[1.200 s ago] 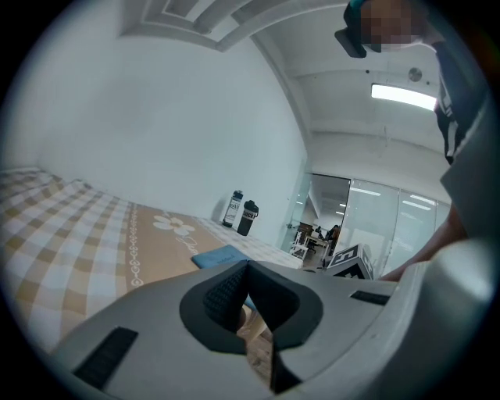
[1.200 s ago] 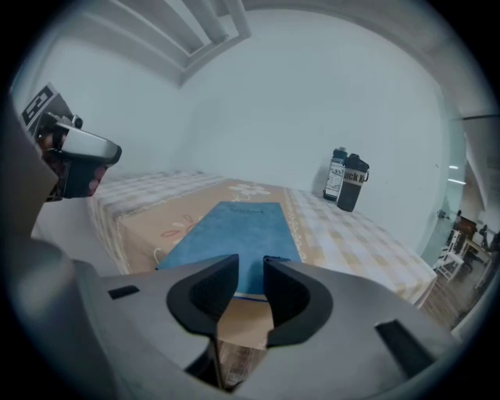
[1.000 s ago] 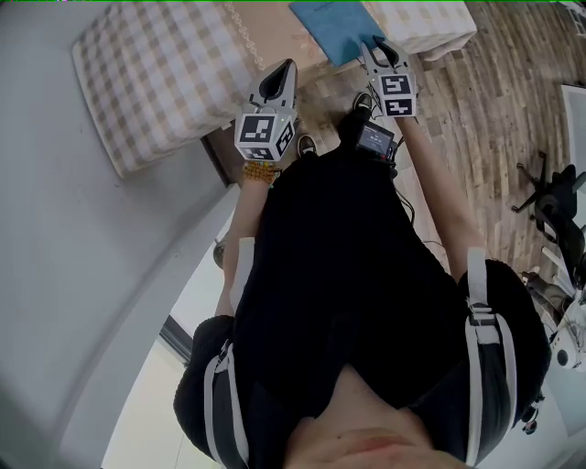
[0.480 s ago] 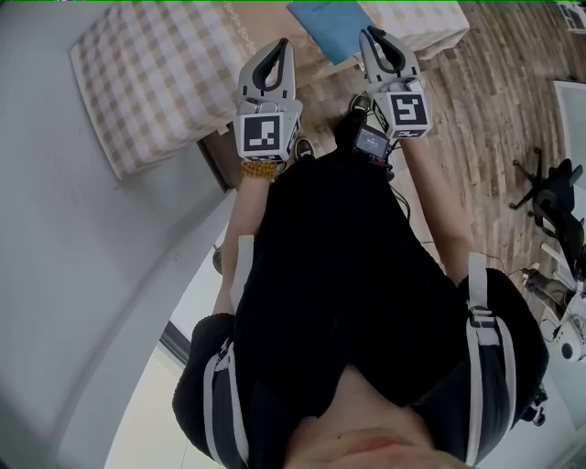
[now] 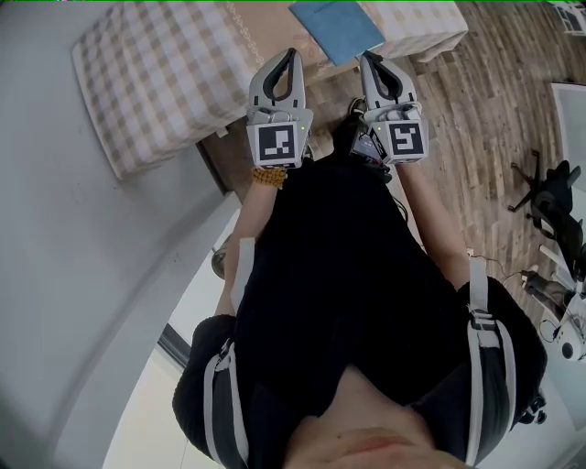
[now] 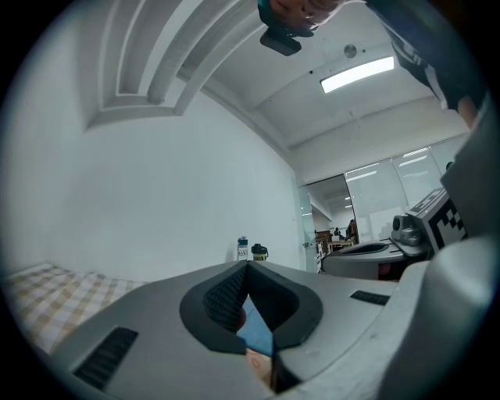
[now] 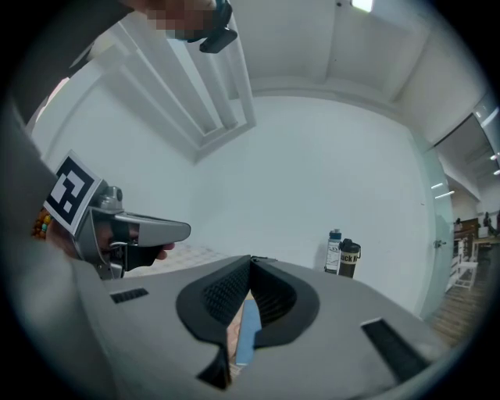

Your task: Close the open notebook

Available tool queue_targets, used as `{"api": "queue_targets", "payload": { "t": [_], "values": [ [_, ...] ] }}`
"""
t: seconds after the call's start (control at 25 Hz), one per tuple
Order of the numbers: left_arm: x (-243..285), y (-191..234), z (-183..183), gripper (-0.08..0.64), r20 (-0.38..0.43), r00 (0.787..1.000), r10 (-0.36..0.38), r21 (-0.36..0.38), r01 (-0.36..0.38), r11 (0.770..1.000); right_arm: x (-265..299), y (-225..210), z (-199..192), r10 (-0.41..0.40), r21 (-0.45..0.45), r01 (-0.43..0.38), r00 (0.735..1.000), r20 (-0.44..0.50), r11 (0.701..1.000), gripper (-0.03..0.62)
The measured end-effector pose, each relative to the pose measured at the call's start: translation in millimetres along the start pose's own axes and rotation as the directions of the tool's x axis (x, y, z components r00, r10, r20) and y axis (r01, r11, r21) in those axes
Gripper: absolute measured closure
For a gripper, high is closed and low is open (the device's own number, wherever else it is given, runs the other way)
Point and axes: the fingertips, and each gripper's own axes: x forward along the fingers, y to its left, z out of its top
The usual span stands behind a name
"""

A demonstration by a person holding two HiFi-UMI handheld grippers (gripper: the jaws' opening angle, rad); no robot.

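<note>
Head view steeply down, both gripper views level along their fingers (image 6: 224, 297), all sharing the notebook (image 5: 337, 27)

Office: glass partitions (image 6: 375, 195), strip light (image 6: 357, 74), swivel chair (image 5: 552, 198).

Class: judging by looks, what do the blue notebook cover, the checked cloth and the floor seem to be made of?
The blue notebook: probably matte card, flat and without shine. The checked cloth: likely woven fabric, beige-and-white checks, edge draping softly. The floor: wood or wood-look laminate, showing plank lines and grain.
</note>
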Motion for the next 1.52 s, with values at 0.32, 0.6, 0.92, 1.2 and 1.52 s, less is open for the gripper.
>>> {"api": "queue_targets", "payload": {
  "t": [0.32, 0.6, 0.92, 1.2, 1.52],
  "values": [
    [-17.5, -16.6, -31.4, 0.560, -0.064, 0.997, -0.039, 0.017, 0.040, 0.999, -7.3, 29.2, -29.2, 0.044, 0.004, -0.043, 0.997, -0.071, 0.999, 0.587],
    [-27.7, -6.8, -35.0, 0.560, -0.065, 0.998, -0.020, 0.027, 0.021, 0.999, -7.5, 48.4, -38.4, 0.103, -0.007, -0.104, 0.990, -0.095, 0.995, 0.588],
    [-32.7, -5.9, -42.2, 0.560, -0.080, 0.997, -0.019, 0.032, 0.022, 0.999, -10.1, 53.5, -50.8, 0.116, 0.004, -0.116, 0.985, -0.126, 0.993, 0.588],
    [-32.4, -5.6, -46.6, 0.560, -0.092, 0.996, -0.022, 0.030, 0.025, 0.999, -10.5, 49.4, -53.2, 0.106, 0.001, -0.107, 0.985, -0.134, 0.994, 0.588],
    [-31.3, -3.1, -50.4, 0.560, -0.105, 0.994, -0.018, 0.024, 0.020, 1.000, -11.2, 25.9, -66.7, 0.066, 0.015, -0.064, 0.984, -0.166, 0.998, 0.588]
  ]
}}
